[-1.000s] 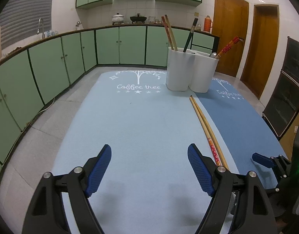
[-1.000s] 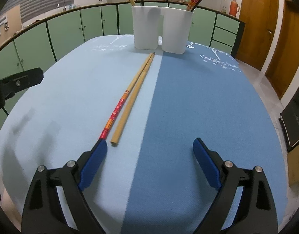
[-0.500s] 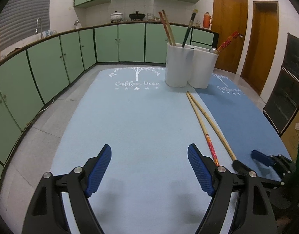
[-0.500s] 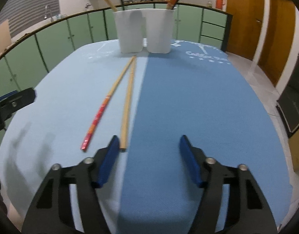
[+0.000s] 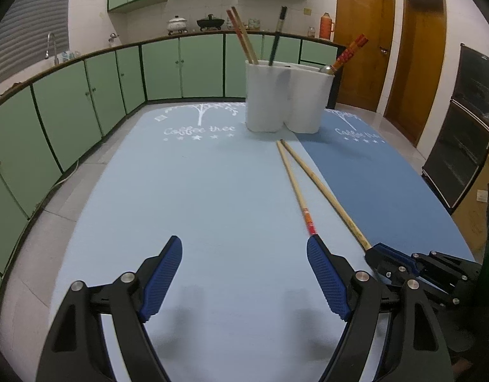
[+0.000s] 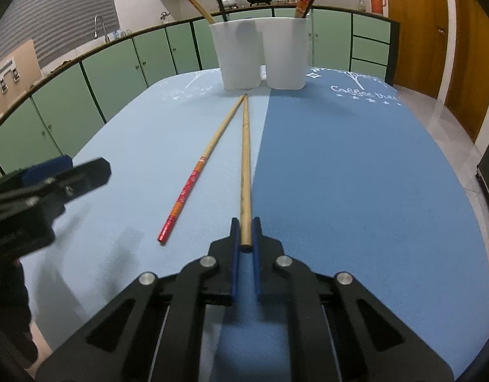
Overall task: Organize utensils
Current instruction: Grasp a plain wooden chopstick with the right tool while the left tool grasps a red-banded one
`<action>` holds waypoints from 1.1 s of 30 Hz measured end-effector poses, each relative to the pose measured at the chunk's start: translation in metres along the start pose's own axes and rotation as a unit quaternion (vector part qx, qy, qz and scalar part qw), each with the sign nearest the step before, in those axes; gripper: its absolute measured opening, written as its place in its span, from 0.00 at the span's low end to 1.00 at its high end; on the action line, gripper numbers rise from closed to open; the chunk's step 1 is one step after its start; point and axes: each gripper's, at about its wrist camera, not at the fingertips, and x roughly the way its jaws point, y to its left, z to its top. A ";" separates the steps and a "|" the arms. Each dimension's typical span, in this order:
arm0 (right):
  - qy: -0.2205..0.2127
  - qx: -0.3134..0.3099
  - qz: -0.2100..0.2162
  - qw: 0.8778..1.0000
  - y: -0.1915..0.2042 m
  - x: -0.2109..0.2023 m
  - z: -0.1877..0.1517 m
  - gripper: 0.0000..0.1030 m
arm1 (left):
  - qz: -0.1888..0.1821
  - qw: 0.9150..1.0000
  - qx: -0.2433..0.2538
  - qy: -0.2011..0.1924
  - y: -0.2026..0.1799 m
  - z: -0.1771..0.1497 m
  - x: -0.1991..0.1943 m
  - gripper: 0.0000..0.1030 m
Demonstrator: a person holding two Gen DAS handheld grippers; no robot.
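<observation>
A kitchen with green cabinets runs across the upper part of both views, and in front of it a table covered by a two-tone blue mat (image 6: 340,175) fills the middle of each frame. At the top centre of the right wrist view stands a white twin-cup holder (image 6: 260,54) that already holds several chopsticks, and two more lie on the mat below it, their far tips almost touching near its base. The right gripper (image 6: 246,232) has just been closing, and its jaws now pinch the near end of the plain wooden chopstick (image 6: 245,159), which still lies flat along the seam between the light and dark halves. The red-handled chopstick (image 6: 188,191) lies loose just to its left, angled away at the near end. The left gripper (image 5: 244,273) hovers wide open over bare light-blue mat at the lower centre of its own view, holding nothing. The step in hand appears to be the pickup; the next move likely calls for lifting the gripped end, tipping the stick upright and carrying it to one of the cups. The mat between grip and holder is free of obstacles, the right edge lies well off, and the sticks already leaning out of the cups may crowd the drop.
</observation>
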 end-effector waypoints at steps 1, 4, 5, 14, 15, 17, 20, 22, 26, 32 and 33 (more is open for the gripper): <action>-0.002 0.004 -0.002 1.000 -0.003 -0.003 0.000 0.06 | -0.002 1.000 0.000 0.001 -0.003 -0.001 0.001 0.77; -0.006 0.013 -0.010 1.000 -0.013 -0.010 0.001 0.06 | -0.009 1.000 0.000 0.007 -0.015 -0.003 0.006 0.76; -0.007 0.018 -0.012 1.000 -0.017 -0.012 0.001 0.06 | -0.012 1.000 0.001 0.008 -0.018 -0.004 0.006 0.76; -0.023 0.042 -0.025 0.999 -0.049 -0.032 0.000 0.06 | -0.032 0.999 0.002 0.035 -0.048 -0.018 0.022 0.57; -0.025 0.045 -0.026 0.998 -0.052 -0.033 0.001 0.06 | -0.033 0.999 0.002 0.038 -0.051 -0.020 0.024 0.56; -0.027 0.049 -0.029 0.998 -0.059 -0.035 0.001 0.06 | -0.035 0.998 0.000 0.045 -0.054 -0.023 0.028 0.49; -0.028 0.050 -0.030 0.998 -0.064 -0.036 -0.001 0.06 | -0.025 0.999 -0.002 0.040 -0.058 -0.024 0.030 0.42; -0.028 0.051 -0.029 0.998 -0.067 -0.037 -0.002 0.06 | -0.018 0.999 -0.003 0.037 -0.060 -0.024 0.031 0.34; -0.027 0.051 -0.028 0.998 -0.068 -0.036 -0.003 0.06 | -0.005 0.999 -0.002 0.033 -0.067 -0.026 0.031 0.18; -0.023 0.047 -0.030 0.998 -0.068 -0.036 -0.004 0.06 | 0.027 0.999 0.019 0.027 -0.082 -0.027 0.033 0.06; -0.022 0.048 -0.030 0.998 -0.068 -0.036 -0.005 0.06 | 0.030 0.999 0.025 0.024 -0.084 -0.027 0.034 0.06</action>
